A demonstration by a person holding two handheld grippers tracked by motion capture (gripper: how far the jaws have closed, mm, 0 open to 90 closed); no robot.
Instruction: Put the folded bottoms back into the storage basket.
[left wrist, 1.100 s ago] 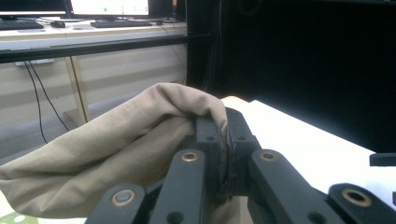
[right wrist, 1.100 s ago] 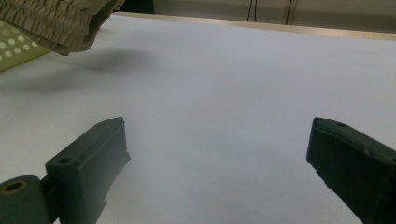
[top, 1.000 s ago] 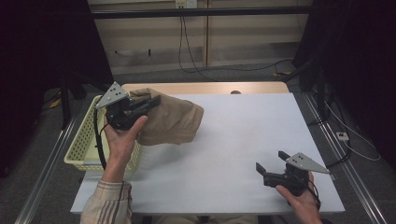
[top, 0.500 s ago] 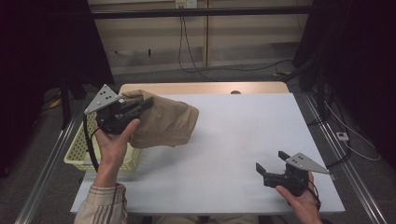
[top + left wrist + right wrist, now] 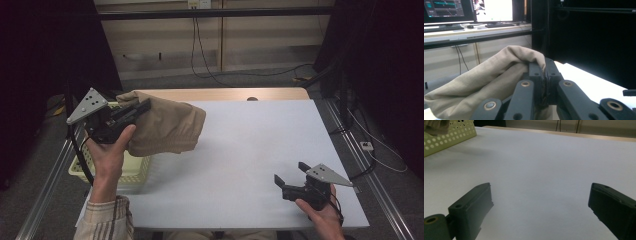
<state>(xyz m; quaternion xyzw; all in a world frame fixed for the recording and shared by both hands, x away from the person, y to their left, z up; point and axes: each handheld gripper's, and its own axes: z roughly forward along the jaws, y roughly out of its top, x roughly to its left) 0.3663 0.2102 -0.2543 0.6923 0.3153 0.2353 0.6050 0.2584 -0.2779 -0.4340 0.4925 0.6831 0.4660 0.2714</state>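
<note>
Cloth (image 5: 167, 129), a tan bundle, hangs from the left tool (image 5: 131, 111), whose jaws are clenched on a fold at its upper edge; the bulk of it droops to the right of and below that tool, partly over the near-left corner of the white bench (image 5: 260, 150) and partly over the pale green basket (image 5: 131, 170) that sits just under the left hand. So the bundle's long axis runs sideways from the pinch toward the middle of the bench, and the left tool is plainly the nearer one. The right tool (image 5: 290, 179) rests low at the near-right corner, well apart from the cloth, with its jaws released and nothing between them. Any spreading or setting down, I'd judge, depends on swinging the hanging end clear of the basket rim. From above, the cloth's droop and the basket beneath it are plain. The left gripper view gives the pinch itself: both black jaws pressed together on a ridge of cloth (image 5: 499, 72). The right gripper view gives bare bench ahead and the perforated basket wall (image 5: 449, 135) far off to its left.
</note>
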